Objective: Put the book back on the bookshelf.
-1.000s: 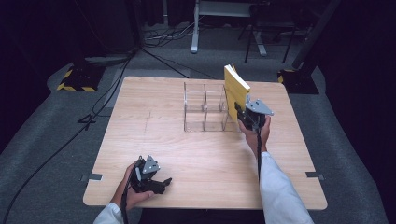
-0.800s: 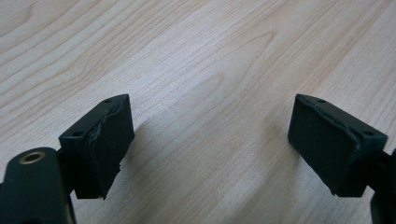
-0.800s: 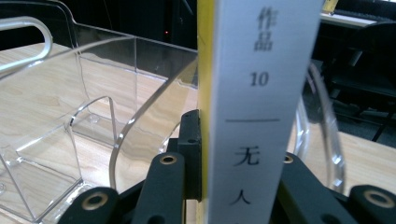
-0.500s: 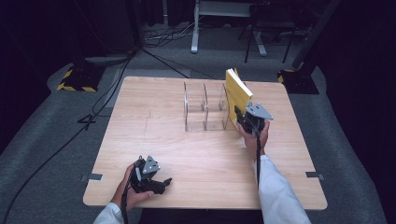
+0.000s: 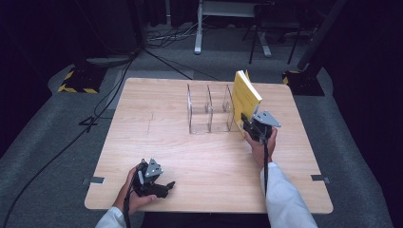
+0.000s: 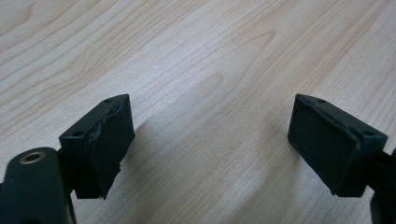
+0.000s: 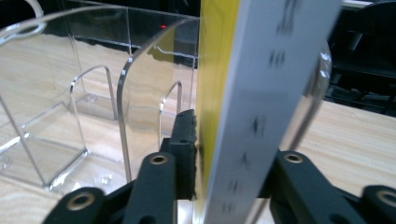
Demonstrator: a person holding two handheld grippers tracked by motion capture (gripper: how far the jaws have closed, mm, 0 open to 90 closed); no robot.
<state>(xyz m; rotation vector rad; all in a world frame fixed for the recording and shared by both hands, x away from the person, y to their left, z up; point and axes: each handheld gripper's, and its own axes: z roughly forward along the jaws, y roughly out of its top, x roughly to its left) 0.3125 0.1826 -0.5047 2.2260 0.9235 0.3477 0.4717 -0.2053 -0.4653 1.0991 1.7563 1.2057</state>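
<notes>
Right gripper (image 5: 247, 124) at the right end of the clear rack (image 5: 209, 110), jaws just loosening, pads touching a yellow book (image 5: 245, 96) between them. Book upright, a bit tilted, in the rightmost slot. Left gripper (image 5: 164, 186) low over the wooden table (image 5: 142, 118) near the front edge, jaws spread wide, holding nothing.

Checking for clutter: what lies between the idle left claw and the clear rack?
Bare wooden table in the high view, between left claw and clear rack.
</notes>
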